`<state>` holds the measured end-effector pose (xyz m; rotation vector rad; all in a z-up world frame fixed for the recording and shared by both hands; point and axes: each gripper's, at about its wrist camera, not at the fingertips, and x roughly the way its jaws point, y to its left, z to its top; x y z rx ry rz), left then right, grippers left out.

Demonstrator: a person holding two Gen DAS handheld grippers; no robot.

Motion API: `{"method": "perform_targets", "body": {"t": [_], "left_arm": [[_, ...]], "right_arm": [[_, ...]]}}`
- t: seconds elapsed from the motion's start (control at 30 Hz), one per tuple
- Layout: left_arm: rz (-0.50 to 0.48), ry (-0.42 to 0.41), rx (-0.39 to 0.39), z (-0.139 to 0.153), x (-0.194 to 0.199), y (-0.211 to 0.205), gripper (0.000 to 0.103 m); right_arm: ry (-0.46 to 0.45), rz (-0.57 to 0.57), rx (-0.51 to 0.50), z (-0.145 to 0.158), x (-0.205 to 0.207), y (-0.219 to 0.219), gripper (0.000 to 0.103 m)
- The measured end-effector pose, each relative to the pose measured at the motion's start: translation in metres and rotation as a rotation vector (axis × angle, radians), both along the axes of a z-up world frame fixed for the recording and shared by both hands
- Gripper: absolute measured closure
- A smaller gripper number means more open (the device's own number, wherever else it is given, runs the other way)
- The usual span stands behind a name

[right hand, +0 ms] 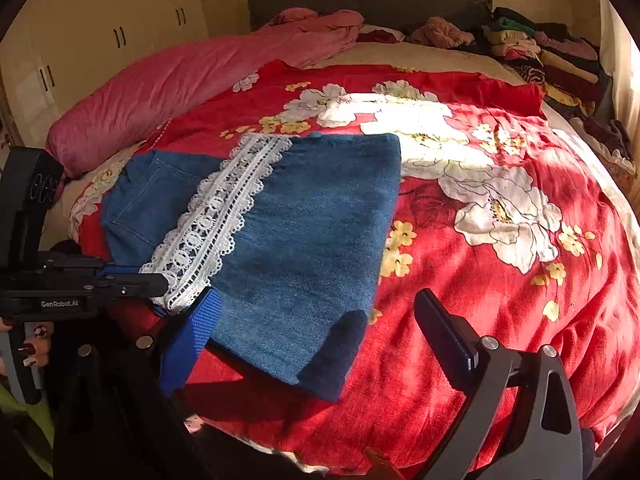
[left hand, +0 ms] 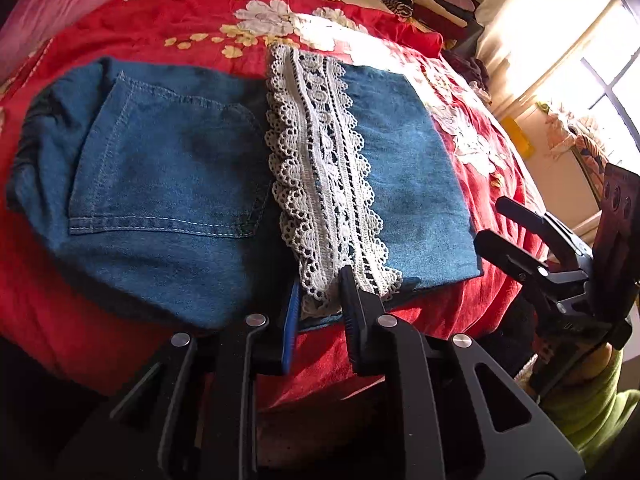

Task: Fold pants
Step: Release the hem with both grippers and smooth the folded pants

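Blue denim pants [left hand: 168,168] lie folded on the red flowered bedspread [left hand: 168,16], with a white lace hem [left hand: 324,176] laid across the top and a back pocket showing to the left. My left gripper [left hand: 320,284] is shut on the near end of the lace hem; it shows in the right wrist view [right hand: 156,284] at the lace's near end. My right gripper [right hand: 316,312] is open above the pants' [right hand: 304,232] near right corner, holding nothing. It shows in the left wrist view [left hand: 496,220] right of the pants.
A pink bolster [right hand: 192,84] lies along the bed's far left. Piled clothes [right hand: 540,52] sit at the far right by the headboard [right hand: 368,0]. Wardrobe doors [right hand: 112,32] stand behind; a sunlit window [left hand: 600,80] is to the right.
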<state>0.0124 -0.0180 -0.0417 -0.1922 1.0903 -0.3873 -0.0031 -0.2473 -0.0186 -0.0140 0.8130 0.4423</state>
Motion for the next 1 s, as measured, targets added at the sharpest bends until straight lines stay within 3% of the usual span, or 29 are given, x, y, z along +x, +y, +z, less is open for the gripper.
{"method": "perform_targets", "body": {"t": [0.07, 0.17, 0.27, 0.4, 0.53, 0.93, 1.0], "left_arm": [[-0.019, -0.015, 0.05, -0.001, -0.004, -0.004, 0.091], [-0.027, -0.001, 0.066, -0.01, -0.003, -0.008, 0.091], [-0.032, -0.004, 0.06, -0.01, -0.001, -0.008, 0.09], [-0.035, -0.01, 0.067, -0.01, -0.002, -0.008, 0.087], [-0.037, -0.016, 0.077, -0.01, -0.003, -0.009, 0.085], [-0.033, -0.026, 0.074, -0.005, -0.004, -0.007, 0.08], [-0.032, -0.028, 0.073, -0.003, -0.005, -0.006, 0.079]], "right_arm": [[-0.022, 0.032, 0.001, 0.005, -0.003, 0.008, 0.007], [0.0, 0.058, -0.032, -0.004, -0.001, 0.02, 0.009], [0.069, 0.067, -0.065, -0.02, 0.004, 0.025, 0.025], [0.153, 0.024, -0.111, -0.039, 0.011, 0.021, 0.026], [0.186, -0.001, -0.087, -0.045, 0.015, 0.013, 0.026], [0.137, -0.02, -0.049, -0.031, 0.01, 0.006, 0.024], [0.129, -0.03, -0.039, -0.026, 0.01, 0.002, 0.019]]}}
